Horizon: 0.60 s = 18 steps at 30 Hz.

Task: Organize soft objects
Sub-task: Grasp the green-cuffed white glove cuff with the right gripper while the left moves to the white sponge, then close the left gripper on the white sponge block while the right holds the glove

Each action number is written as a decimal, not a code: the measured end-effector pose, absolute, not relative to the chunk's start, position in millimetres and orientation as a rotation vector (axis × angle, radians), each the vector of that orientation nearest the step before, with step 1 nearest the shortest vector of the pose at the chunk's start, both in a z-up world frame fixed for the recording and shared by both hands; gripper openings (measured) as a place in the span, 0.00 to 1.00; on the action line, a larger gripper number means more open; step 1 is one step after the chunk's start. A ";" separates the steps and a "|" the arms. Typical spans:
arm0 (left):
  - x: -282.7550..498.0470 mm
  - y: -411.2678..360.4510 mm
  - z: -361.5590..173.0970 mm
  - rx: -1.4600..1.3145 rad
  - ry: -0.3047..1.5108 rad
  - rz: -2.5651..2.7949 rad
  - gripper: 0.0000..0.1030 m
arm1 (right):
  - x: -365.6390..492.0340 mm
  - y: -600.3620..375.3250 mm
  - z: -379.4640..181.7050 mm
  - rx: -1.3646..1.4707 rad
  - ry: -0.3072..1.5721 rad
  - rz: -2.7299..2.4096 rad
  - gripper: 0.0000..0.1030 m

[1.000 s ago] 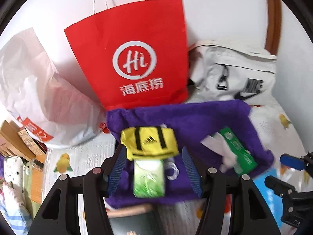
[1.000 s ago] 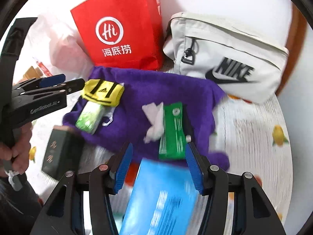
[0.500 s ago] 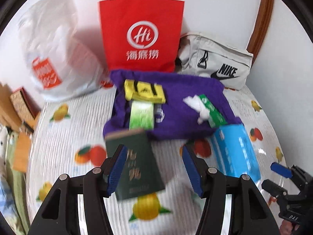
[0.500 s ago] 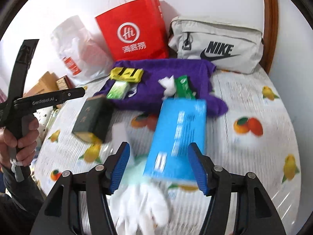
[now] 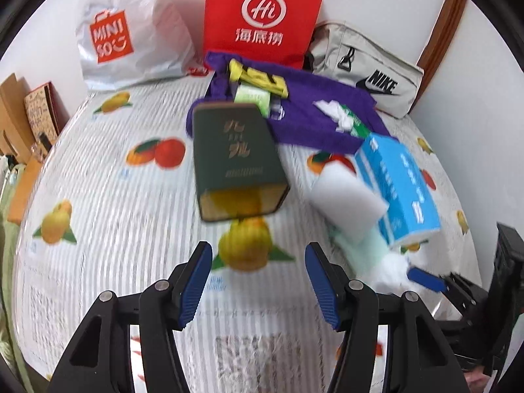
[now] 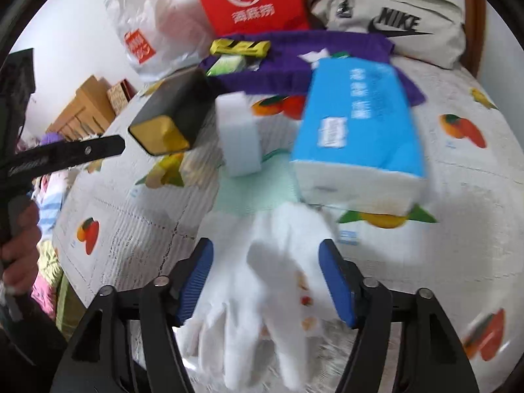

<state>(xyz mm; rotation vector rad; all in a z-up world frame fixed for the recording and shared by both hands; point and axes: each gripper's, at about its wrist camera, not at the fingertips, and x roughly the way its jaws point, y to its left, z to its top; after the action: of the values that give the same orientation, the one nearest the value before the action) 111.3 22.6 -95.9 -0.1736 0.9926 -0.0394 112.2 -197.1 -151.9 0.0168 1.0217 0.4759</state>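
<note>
Right claw (image 6: 265,278), jaws just spreading, straddles white glove (image 6: 258,281) lying lengthwise, fingers toward the camera

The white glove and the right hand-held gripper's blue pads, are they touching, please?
Apart. In the right wrist view the white glove lies between the open right hand-held gripper, whose jaws have just been opening; bedsheet shows beside each pad.

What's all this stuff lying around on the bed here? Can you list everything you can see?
paper bag: 1, red, back wall
plastic bag: 1, white, left of it
waist bag: 1, beige, back right
towel: 1, purple, before bags
pouch: 1, yellow, on towel
box: 1, dark green, middle
sponge: 1, white, beside box
tissue pack: 1, blue, right
glove: 1, white, front
left gripper: open
right gripper: open over glove, jaws just widened
</note>
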 end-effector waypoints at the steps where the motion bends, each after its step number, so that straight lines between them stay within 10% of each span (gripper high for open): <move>1: 107.6 24.4 -99.2 -0.175 0.999 -0.035 0.55 | 111.7 -188.4 -154.4 0.002 1.018 0.486 0.68; 7: 95.5 36.7 -107.5 -0.199 1.004 -0.015 0.55 | 109.4 -138.3 -163.9 -0.155 0.947 0.491 0.74; 12: 88.9 46.0 -113.8 -0.212 1.007 -0.009 0.55 | 108.1 -129.6 -168.1 -0.239 0.900 0.444 0.10; 18: 86.3 51.5 -124.5 -0.243 1.015 -0.017 0.55 | 103.6 -157.4 -139.3 -0.066 0.889 0.517 0.04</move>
<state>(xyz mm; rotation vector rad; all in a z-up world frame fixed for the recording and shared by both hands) 86.3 51.5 -124.5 -0.2433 1.0153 -0.0170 103.6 -157.4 -139.3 -0.0661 0.8888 0.5168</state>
